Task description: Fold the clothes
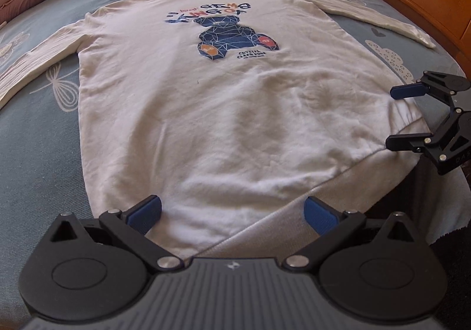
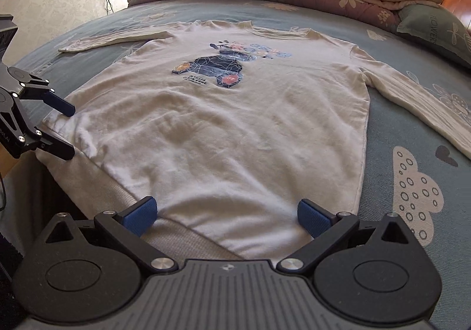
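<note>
I am holding my left gripper (image 1: 232,216) wide open over the ribbed hem of a white sweatshirt (image 1: 223,100); my right gripper (image 2: 226,216) is gaping likewise at the hem's other corner. The fleecy sweatshirt is lying flat on the blue patterned bedsheet (image 2: 412,153), sleeves outspread, geometric bear print (image 1: 232,35) upward.

One sweatshirt (image 1: 223,112) with two sleeves, two tools, left (image 1: 232,212) and right (image 2: 226,213), one pillow (image 2: 435,29).
</note>
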